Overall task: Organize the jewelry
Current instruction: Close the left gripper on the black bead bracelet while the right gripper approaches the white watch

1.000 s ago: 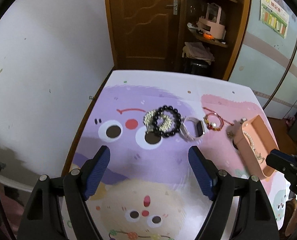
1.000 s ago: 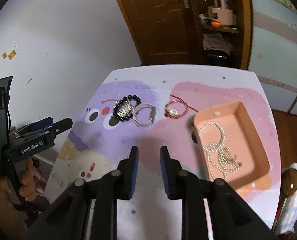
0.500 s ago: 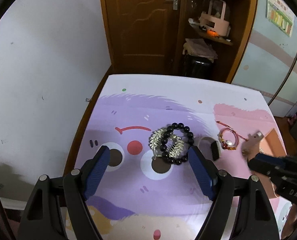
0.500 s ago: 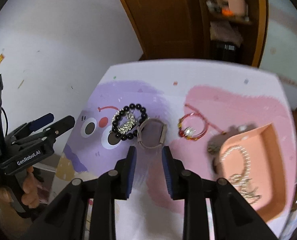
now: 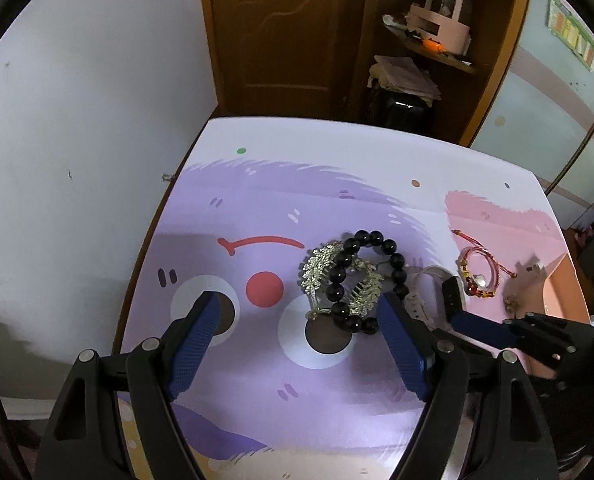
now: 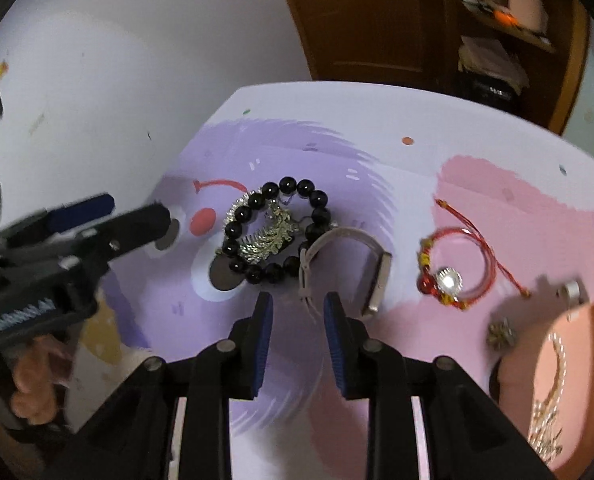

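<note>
A black bead bracelet (image 5: 367,276) (image 6: 277,232) lies on the cartoon mat with a silver leaf comb (image 5: 337,276) (image 6: 267,240) across it. Right of it lies a beige-strap watch (image 6: 349,268) (image 5: 437,292), then a red string bracelet (image 6: 455,268) (image 5: 479,274). A peach tray (image 6: 569,392) (image 5: 561,292) holds a pearl necklace (image 6: 553,404). My left gripper (image 5: 301,340) is open wide, just short of the beads. My right gripper (image 6: 297,332) is open a narrow gap, empty, its tips just short of the watch strap.
A small dark charm (image 6: 503,334) and a silver ring (image 6: 571,292) lie by the tray's near corner. The mat's left edge (image 5: 149,248) runs along a white wall. A wooden door and a shelf unit (image 5: 429,40) stand beyond the far edge.
Both grippers have moved forward and down toward the jewelry. The right one swung left from the tray toward the watch and opened a little. The jewelry has not moved.
</note>
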`<action>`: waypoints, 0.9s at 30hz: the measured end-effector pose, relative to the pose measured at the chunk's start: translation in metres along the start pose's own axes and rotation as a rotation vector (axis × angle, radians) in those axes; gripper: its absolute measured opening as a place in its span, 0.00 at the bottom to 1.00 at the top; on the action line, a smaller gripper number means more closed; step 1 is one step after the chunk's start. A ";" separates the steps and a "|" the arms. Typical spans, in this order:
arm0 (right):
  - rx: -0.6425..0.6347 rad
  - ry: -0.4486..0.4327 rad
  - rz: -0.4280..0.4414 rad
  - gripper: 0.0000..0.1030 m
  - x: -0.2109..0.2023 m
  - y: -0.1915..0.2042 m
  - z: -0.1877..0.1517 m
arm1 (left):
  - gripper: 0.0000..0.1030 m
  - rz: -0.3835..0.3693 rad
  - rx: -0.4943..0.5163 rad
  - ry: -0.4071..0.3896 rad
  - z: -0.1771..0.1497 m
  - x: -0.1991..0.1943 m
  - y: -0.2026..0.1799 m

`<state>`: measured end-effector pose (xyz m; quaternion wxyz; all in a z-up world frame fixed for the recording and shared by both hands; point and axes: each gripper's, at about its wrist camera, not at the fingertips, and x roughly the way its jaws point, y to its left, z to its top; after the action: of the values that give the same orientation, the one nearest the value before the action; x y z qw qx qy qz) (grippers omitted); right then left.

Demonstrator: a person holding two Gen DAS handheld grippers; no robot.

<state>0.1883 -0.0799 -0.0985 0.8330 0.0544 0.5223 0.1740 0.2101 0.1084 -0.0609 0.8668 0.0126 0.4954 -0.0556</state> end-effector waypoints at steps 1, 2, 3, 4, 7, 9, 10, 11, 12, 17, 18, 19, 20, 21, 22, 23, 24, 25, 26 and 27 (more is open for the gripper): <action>-0.010 0.005 -0.011 0.26 0.004 0.001 0.000 | 0.77 -0.001 -0.003 0.003 0.000 0.001 0.001; -0.018 0.010 -0.024 0.26 0.008 0.002 0.000 | 0.77 -0.001 -0.005 0.005 0.000 0.003 0.001; -0.025 0.016 -0.031 0.26 0.014 0.003 0.000 | 0.77 0.000 -0.005 0.006 0.000 0.005 0.001; -0.029 0.018 -0.035 0.26 0.016 0.003 0.000 | 0.77 0.000 -0.004 0.007 0.000 0.007 0.001; -0.059 0.022 -0.067 0.26 0.026 0.005 0.000 | 0.77 0.001 0.004 0.013 0.000 0.012 -0.002; -0.076 0.023 -0.099 0.24 0.031 0.006 -0.001 | 0.77 0.008 0.016 0.020 0.000 0.018 -0.005; -0.084 0.020 -0.112 0.19 0.032 0.007 -0.002 | 0.76 0.009 0.021 0.021 0.001 0.020 -0.007; -0.098 0.024 -0.128 0.12 0.034 0.007 -0.004 | 0.74 0.011 0.027 0.022 0.001 0.022 -0.008; -0.100 0.026 -0.127 0.09 0.035 0.007 -0.005 | 0.73 0.011 0.036 0.026 0.001 0.025 -0.011; -0.089 -0.008 -0.143 0.08 0.021 0.000 -0.012 | 0.50 0.009 0.057 0.069 0.003 0.044 -0.019; -0.078 -0.014 -0.140 0.08 0.019 -0.002 -0.013 | 0.48 -0.006 0.050 0.087 0.004 0.049 -0.019; -0.066 -0.022 -0.137 0.08 0.014 -0.005 -0.014 | 0.45 -0.019 0.042 0.100 0.005 0.054 -0.020; -0.057 -0.028 -0.135 0.08 0.012 -0.007 -0.014 | 0.42 -0.032 0.032 0.114 0.006 0.059 -0.020; -0.050 -0.033 -0.131 0.08 0.008 -0.009 -0.015 | 0.40 -0.041 0.025 0.125 0.006 0.063 -0.020; -0.041 -0.040 -0.120 0.08 0.004 -0.011 -0.017 | 0.34 -0.047 0.022 0.133 0.007 0.066 -0.021; -0.035 -0.044 -0.112 0.08 0.003 -0.013 -0.018 | 0.28 -0.052 0.021 0.140 0.007 0.069 -0.021; -0.028 -0.049 -0.104 0.08 -0.001 -0.014 -0.020 | 0.25 -0.057 0.016 0.155 0.008 0.074 -0.021; -0.024 -0.052 -0.095 0.08 -0.002 -0.015 -0.021 | 0.20 -0.061 0.011 0.162 0.008 0.077 -0.021; -0.020 -0.054 -0.091 0.08 -0.002 -0.016 -0.020 | 0.18 -0.070 0.004 0.171 0.009 0.080 -0.021; -0.012 -0.060 -0.085 0.08 -0.006 -0.018 -0.022 | 0.18 -0.073 0.002 0.163 0.010 0.079 -0.020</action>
<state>0.1708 -0.1010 -0.1087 0.8552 0.0320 0.4980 0.1399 0.2561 0.0807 -0.1236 0.8210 -0.0004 0.5644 -0.0865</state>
